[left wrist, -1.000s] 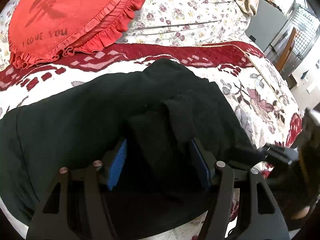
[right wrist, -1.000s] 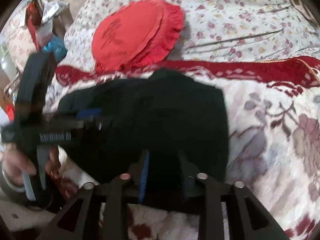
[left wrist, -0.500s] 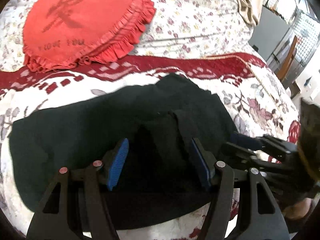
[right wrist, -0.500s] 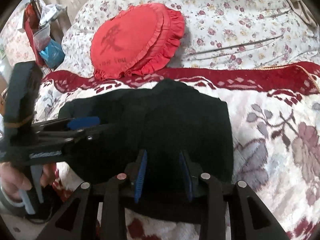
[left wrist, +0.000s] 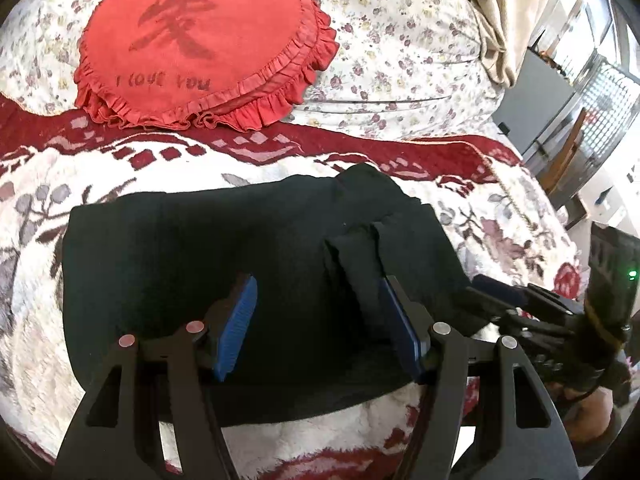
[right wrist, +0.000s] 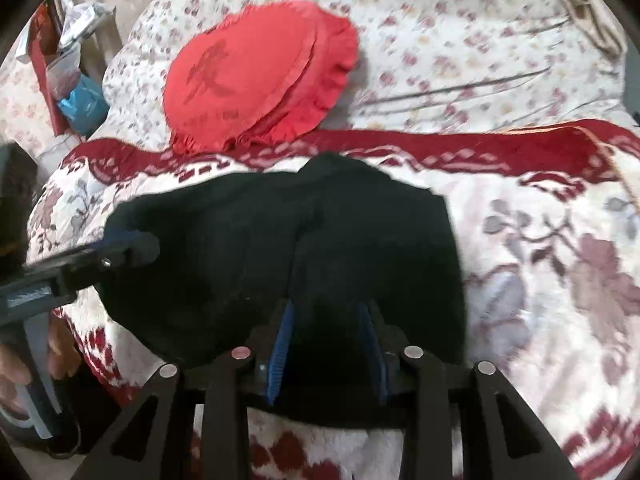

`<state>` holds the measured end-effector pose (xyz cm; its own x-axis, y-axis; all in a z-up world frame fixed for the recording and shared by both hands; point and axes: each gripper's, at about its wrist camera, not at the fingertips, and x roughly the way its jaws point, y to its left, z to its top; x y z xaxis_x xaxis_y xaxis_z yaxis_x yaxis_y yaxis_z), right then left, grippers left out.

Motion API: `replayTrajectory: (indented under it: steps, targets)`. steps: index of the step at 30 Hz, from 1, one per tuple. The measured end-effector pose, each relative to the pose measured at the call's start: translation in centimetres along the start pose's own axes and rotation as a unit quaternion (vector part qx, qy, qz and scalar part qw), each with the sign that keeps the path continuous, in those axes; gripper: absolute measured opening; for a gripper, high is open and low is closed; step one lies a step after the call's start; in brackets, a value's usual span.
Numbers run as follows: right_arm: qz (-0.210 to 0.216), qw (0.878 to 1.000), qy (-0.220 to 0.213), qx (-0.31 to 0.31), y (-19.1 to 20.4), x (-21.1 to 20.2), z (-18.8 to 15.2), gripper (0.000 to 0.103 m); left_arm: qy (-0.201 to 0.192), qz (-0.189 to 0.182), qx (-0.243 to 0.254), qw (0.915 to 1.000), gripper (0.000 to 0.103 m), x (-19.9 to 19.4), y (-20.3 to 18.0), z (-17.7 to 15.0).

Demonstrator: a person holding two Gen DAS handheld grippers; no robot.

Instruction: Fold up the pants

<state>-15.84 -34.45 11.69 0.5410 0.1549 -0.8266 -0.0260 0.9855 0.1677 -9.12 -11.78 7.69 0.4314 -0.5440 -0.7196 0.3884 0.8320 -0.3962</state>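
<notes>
- Bed point(left wrist: 400, 80), floral blanket point(left wrist: 500, 216) bare right of the pants point(left wrist: 192, 264) (cushion point(left wrist: 200, 40) behind).
- Left gripper point(left wrist: 316, 320) spread, released over the near hem.
- Right gripper point(right wrist: 326, 344) parted, straddling black cloth; grip unclear.

Beyond the pants point(left wrist: 192, 256), a red cushion point(left wrist: 208, 40) blocks the far bed point(left wrist: 400, 72). Blanket point(right wrist: 540, 260) lies open to their right. The left claw point(right wrist: 132, 246) and right claw point(left wrist: 496, 292) crowd the pants' near ends.

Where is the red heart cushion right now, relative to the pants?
The red heart cushion lies at the far side of the bed, up and left in both wrist views. It sits beyond the black pants, apart from them, across the blanket's dark red border band.
</notes>
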Motion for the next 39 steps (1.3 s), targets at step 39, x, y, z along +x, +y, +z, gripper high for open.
replayTrajectory:
  steps: [39]
  targets:
    - [0.049,0.998,0.040,-0.026,3.5,6.4,1.1,0.050,-0.027,0.087,-0.058,0.9941,0.068,-4.4,4.5,-2.3]
